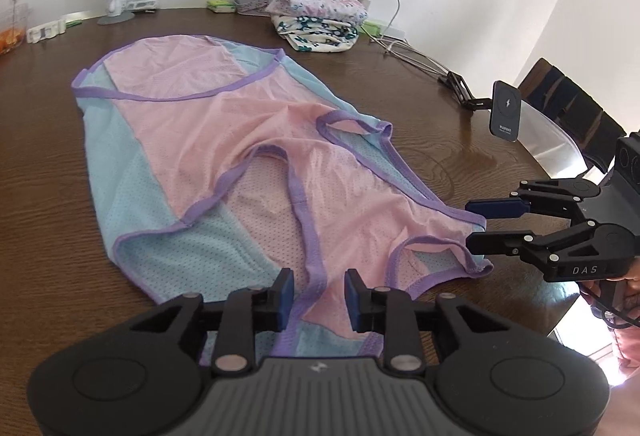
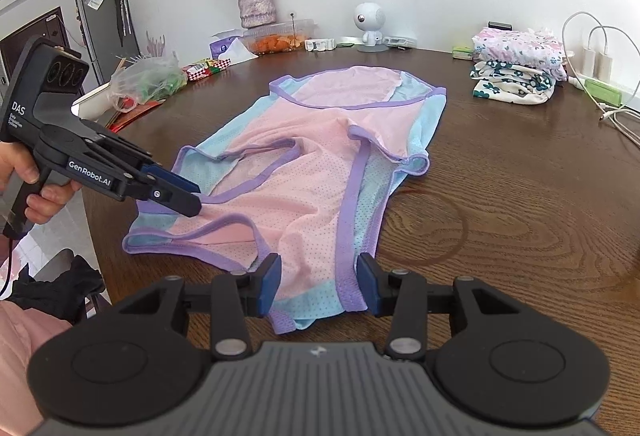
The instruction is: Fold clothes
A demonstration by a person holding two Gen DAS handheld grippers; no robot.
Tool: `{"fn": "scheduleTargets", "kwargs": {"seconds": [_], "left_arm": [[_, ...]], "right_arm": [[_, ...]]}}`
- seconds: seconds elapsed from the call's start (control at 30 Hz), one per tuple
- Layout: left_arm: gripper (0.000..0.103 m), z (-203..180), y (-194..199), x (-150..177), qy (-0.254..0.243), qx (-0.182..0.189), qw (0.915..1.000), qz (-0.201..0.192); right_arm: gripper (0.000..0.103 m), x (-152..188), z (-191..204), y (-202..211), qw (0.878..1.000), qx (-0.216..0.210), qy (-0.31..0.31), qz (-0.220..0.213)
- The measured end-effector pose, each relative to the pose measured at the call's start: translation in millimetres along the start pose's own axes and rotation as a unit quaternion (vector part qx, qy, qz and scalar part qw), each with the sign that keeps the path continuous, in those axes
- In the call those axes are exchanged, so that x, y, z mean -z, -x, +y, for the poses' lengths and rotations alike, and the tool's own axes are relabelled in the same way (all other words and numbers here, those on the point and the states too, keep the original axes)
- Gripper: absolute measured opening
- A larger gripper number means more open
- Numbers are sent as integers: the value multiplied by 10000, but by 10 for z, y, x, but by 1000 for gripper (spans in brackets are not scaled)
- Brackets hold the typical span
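Observation:
A pink and light-blue mesh tank top (image 1: 224, 124) with purple trim lies spread on the brown wooden table (image 1: 40, 164). My left gripper (image 1: 320, 296) is open at its near end, with a purple strap running between the fingers. My right gripper (image 1: 478, 226) comes in from the right, open at the top's armhole edge. In the right wrist view the tank top (image 2: 320, 172) lies straight ahead, and the right gripper (image 2: 319, 284) is open around its near corner. The left gripper (image 2: 194, 198), held by a hand, rests its tips on the fabric's left edge.
A folded stack of floral clothes (image 1: 320, 16) (image 2: 520, 64) sits at the table's far side beside charger cables (image 2: 600, 36). A phone stand (image 1: 506, 112) and a chair (image 1: 568, 104) stand at the right. A white figurine (image 2: 368, 20), flower vase (image 2: 256, 8), food box (image 2: 280, 36) and plastic bag (image 2: 148, 80) line the back.

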State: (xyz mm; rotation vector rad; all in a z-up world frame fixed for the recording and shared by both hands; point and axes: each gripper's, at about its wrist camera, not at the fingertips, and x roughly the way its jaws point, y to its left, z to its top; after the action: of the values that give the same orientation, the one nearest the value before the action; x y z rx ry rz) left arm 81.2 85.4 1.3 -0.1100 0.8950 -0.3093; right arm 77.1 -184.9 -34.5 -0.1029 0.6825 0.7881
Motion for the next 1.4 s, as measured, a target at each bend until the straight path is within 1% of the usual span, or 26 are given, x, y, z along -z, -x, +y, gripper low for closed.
{"fn": "scheduleTargets", "kwargs": {"seconds": [0.03,0.1,0.13,0.17,0.27,0.4,0.57,0.67,0.73,0.77,0.8,0.87,0.93,0.97,1.03,1.13,1.2,1.27,1.4], "left_arm": [[27,-14,-23,-6,-62,-32,10000,44],[24,-25,-44,-7,-128,-77,9999,69],[5,-17,-43,-4,-102,-64,9999,64],[1,-1,-37,1,-41,-28,10000,52],[0,28,75,52,38,-33,9999,-142],[0,134,300,204,245,-109,9991,-324],[0,153,367,299,324,-119,9990,-285],[2,158,397,350,362,-120,9990,-248],[14,161,416,384,387,-121,9989,-223],[27,163,426,401,399,-121,9989,-211],[36,170,443,380,397,-156,9987,-267],[38,192,487,283,373,-272,9978,-476],[38,231,497,142,301,-488,9965,-611],[38,249,478,72,250,-569,9962,-611],[38,282,401,-53,139,-555,9969,-538],[37,274,223,-211,-73,-612,9972,-434],[35,243,115,-281,-235,-735,9962,-394],[35,241,42,-317,-297,-732,9963,-348],[35,297,18,-291,-230,-590,9974,-336]], "right_arm": [[42,4,6,5,10000,-5,4,-1],[42,6,7,1,10000,0,5,18],[42,2,1,-5,10000,9,4,20],[42,-2,-8,-11,10000,8,-2,19],[42,-13,-35,-28,10000,2,-15,20],[42,2,-43,-31,9999,-64,51,64],[44,9,-48,-33,9998,-127,142,112],[45,-16,-15,-39,9994,-218,241,107],[45,-54,35,-62,9990,-258,337,113],[45,-70,57,-74,9989,-266,381,118],[45,-86,73,-90,9987,-266,413,128],[45,-121,83,-122,9986,-271,434,147],[45,-158,89,-135,9986,-237,461,127],[45,-182,95,-134,9984,-250,489,115],[45,-223,115,-150,9979,-288,563,146],[45,-261,123,-259,9970,-301,615,360],[38,-280,114,-331,9962,-355,582,535],[10,-285,112,-357,9946,-507,547,719],[8,-253,176,-257,9891,-772,764,993]]}}
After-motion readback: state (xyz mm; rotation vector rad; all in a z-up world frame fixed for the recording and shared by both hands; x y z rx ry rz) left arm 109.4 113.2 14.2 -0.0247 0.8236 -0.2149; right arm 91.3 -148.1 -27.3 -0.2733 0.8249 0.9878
